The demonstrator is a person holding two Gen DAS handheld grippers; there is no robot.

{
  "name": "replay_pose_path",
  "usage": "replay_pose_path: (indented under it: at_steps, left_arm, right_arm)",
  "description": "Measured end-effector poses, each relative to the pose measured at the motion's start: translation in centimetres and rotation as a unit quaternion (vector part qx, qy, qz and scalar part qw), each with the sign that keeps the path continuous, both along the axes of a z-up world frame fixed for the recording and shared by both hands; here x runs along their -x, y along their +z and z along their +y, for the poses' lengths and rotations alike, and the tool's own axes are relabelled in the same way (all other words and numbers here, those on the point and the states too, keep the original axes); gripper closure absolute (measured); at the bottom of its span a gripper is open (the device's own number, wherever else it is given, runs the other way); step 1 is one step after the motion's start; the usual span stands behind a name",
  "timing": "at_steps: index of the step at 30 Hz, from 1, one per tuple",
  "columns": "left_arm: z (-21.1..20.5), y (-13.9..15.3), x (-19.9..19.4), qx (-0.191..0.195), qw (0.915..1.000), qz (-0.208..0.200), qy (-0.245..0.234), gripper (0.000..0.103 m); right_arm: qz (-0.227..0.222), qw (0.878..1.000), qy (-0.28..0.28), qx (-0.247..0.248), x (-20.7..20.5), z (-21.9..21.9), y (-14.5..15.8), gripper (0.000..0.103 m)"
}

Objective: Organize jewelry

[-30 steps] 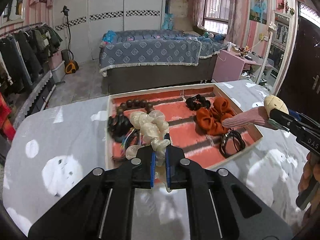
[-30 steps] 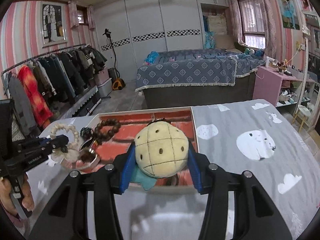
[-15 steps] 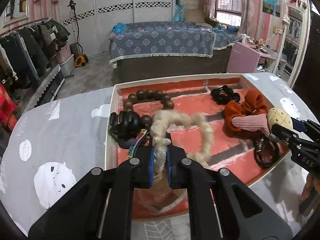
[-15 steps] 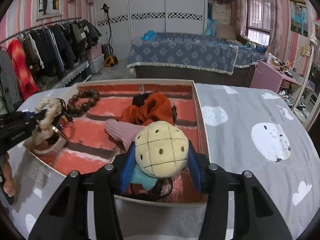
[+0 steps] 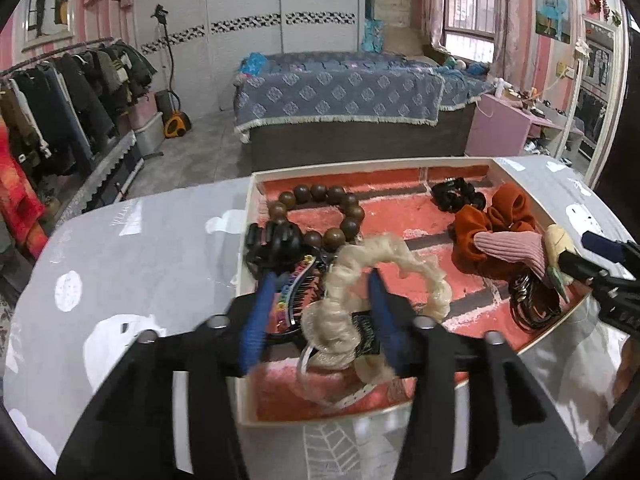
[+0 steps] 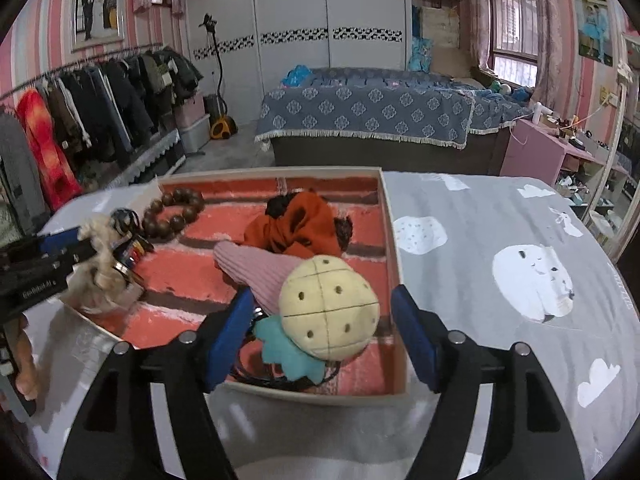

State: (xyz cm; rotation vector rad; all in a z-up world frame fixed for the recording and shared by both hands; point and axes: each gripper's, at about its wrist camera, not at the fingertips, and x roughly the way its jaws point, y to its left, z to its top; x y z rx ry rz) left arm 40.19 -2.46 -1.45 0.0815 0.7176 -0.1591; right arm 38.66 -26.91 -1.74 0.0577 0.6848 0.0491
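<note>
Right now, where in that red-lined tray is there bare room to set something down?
The red-lined tray shows bare lining between the brown wooden bead bracelet and the rust-orange velvet scrunchie, and along its near edge. The left side, with the black claw clip and cream ruffled scrunchie, is crowded.

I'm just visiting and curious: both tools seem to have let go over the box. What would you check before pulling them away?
1. Left gripper jaws apart: ok.
2. Cream scrunchie lying in the tray: ok, though it sits between the jaws, so whether it is snagged: cannot tell.
3. Right gripper jaws apart: ok.
4. Plush pineapple hair tie free of the jaws: ok, gaps on both sides.
5. Everything inside the tray rim: ok.
6. Wooden bead bracelet clear of both grippers: ok.
</note>
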Motion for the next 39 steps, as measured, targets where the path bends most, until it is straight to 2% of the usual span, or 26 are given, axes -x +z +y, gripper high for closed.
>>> replay_pose_path:
  at_steps: [4,8,9,10,12,18,24,27,31,39]
  left_arm:
    - [1.0,1.2,1.8,0.017,0.9998,-0.007,0.005,0.043]
    - [2.0,2.9,4.9,0.023,0.9987,-0.041,0.021,0.014]
    - [2.3,3.6,6.3,0.025,0.9978,-0.054,0.028,0.008]
    - [2.6,3.9,7.3,0.028,0.9972,-0.062,0.033,0.006]
    - [3.0,4.6,9.4,0.035,0.9960,-0.074,0.037,0.005]
    - [3.6,5.8,16.6,0.029,0.9927,-0.108,0.046,0.005]
    - [4.1,5.1,23.2,0.041,0.9888,-0.135,0.049,0.005]
    - [4.1,4.4,25.2,0.048,0.9883,-0.135,0.051,0.005]
    - [3.8,3.0,28.1,0.027,0.9837,-0.161,0.074,0.005]
    - [3.2,1.7,30.2,0.025,0.9796,-0.186,0.073,0.005]
  right_arm:
    - [-0.019,1.000,-0.007,-0.004,2.2,-0.9,1.8,0.022]
    - [-0.044,0.999,-0.009,0.002,5.8,-0.9,3.6,0.012]
    - [-0.051,0.999,-0.008,0.002,6.7,-0.8,4.0,0.011]
    - [-0.060,0.998,-0.007,0.002,7.9,-0.6,4.4,0.010]
    - [-0.078,0.997,-0.006,-0.003,10.3,-0.5,5.2,0.004]
    - [-0.112,0.994,-0.014,-0.010,17.1,-0.1,5.7,0.004]
    - [-0.132,0.991,-0.017,-0.019,21.8,1.2,4.8,0.004]
    - [-0.133,0.991,-0.019,-0.010,23.3,2.2,3.9,0.004]
    - [-0.144,0.989,-0.022,0.002,25.4,3.2,2.4,0.004]
    - [-0.153,0.988,-0.016,0.013,27.1,4.0,1.1,0.004]
